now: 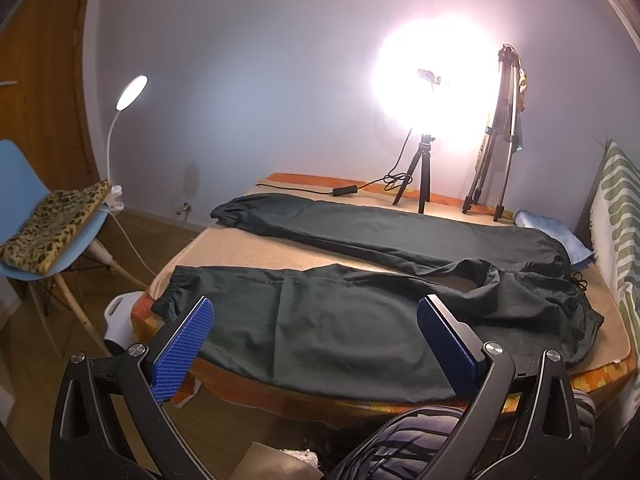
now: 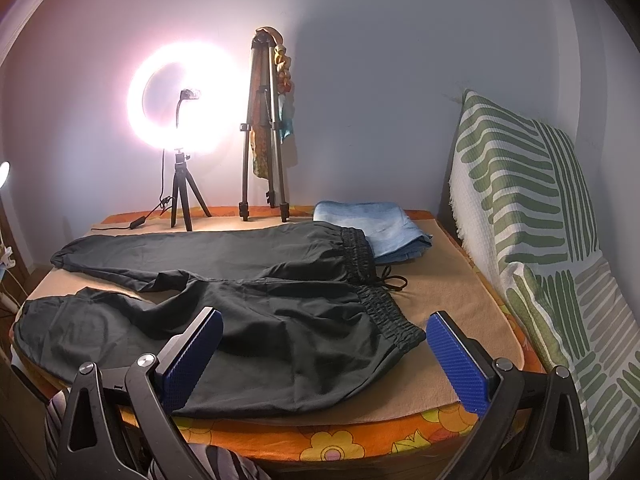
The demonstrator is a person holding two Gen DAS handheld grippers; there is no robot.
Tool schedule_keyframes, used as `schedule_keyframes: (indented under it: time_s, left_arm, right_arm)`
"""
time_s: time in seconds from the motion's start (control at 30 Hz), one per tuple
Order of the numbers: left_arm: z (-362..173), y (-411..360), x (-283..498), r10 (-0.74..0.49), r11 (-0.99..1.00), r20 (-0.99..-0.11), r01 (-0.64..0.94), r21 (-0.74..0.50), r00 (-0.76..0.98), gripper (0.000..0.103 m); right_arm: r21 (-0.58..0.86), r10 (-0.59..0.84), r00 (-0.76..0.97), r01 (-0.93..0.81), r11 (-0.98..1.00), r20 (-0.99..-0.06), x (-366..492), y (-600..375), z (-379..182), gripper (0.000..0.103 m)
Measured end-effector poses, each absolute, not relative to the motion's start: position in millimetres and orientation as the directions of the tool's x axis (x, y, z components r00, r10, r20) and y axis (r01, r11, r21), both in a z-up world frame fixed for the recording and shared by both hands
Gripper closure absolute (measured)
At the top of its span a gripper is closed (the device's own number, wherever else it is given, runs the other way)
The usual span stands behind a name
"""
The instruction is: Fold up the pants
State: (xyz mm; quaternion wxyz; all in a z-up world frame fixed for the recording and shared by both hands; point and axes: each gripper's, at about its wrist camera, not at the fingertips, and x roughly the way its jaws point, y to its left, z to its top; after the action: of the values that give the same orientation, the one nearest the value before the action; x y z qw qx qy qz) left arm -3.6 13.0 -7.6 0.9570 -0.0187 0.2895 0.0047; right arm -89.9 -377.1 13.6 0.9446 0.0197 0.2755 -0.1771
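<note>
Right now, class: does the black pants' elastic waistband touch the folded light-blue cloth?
Touching: in the right wrist view the waistband overlaps the cloth's near edge, no gap.

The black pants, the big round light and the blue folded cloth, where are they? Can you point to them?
black pants [image 2: 280,320]: right wrist view, on the near leg's thigh.
ring light [image 2: 140,92]: right wrist view, on its glowing left rim.
blue folded cloth [image 2: 372,220]: right wrist view, on its top face.

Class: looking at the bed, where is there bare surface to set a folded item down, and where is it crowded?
Free: the tan strip between the two legs of the pants, and the tan patch between the waistband and the striped cushion. Crowded: the back edge, with the ring light, the tripod and the blue cloth.
</note>
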Motion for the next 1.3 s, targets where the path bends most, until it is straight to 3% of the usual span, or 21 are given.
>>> schedule_keyframes:
  time_s: [0.33,0.73,1.0,1.1,1.3]
  left_arm:
    - [-14,32,15,-0.001,1.0,-0.574,-0.015,-0.022,0.819,0.001]
    - [-5,82,57,-0.004,1.0,-0.536,-0.01,-0.023,0.844,0.002]
    - [-11,123,124,-0.068,0.994,-0.588,0.005,-0.108,0.806,0.027]
    - [-13,137,152,-0.093,0.99,-0.605,0.01,-0.14,0.791,0.03]
    - [-21,159,216,-0.084,0.991,-0.646,-0.007,-0.137,0.759,0.036]
  right_arm:
    - [-0.041,-0.288,0.8,0.314,0.949,-0.527,-79,-375,21,0.0]
    - [-0.082,-0.155,0.89,0.133,0.988,-0.428,-25,-356,52,0.0]
    - [-0.146,-0.029,0.879,-0.046,0.988,-0.476,52,-332,55,0.005]
    - [-0.158,0.022,0.862,-0.118,0.98,-0.507,84,-322,58,0.013]
    - [-0.136,0.122,0.816,-0.238,0.962,-0.565,150,-302,57,0.014]
